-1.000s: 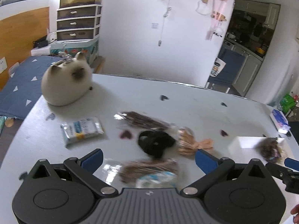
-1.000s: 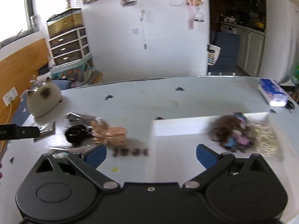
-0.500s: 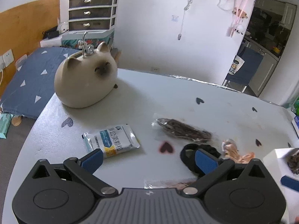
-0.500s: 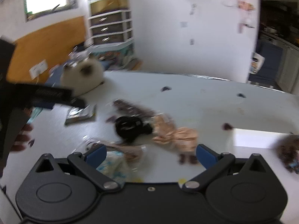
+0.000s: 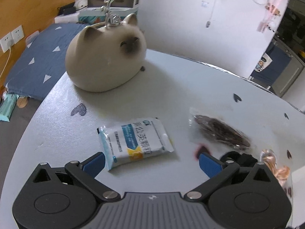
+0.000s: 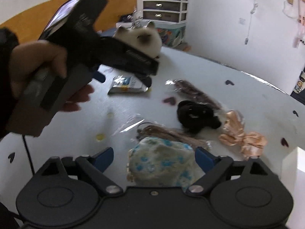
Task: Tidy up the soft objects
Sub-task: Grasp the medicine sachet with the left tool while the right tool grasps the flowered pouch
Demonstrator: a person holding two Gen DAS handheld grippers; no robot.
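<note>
My left gripper (image 5: 151, 162) is open, its fingers either side of the near end of a white and blue packet (image 5: 136, 140) lying on the white table (image 5: 171, 87). The packet shows in the right wrist view (image 6: 126, 85) with the left gripper (image 6: 124, 79) over it. My right gripper (image 6: 153, 157) is open around a pale blue-patterned soft bundle (image 6: 162, 165). Beyond it lie a black scrunchie (image 6: 196, 115), a peach satin bow (image 6: 242, 136) and a bagged brown hair tie (image 6: 171, 133). A bagged dark brown item (image 5: 221, 131) lies right of the packet.
A cream ceramic cat (image 5: 106, 57) stands at the table's far left. A white box corner (image 6: 297, 162) sits at the right edge. A bed with a blue cover (image 5: 36, 61) and a drawer unit (image 6: 164, 5) are beyond the table.
My left gripper moved left and lower, from over the scrunchie to the packet. My right gripper swung left from the white box to the blue-patterned bundle.
</note>
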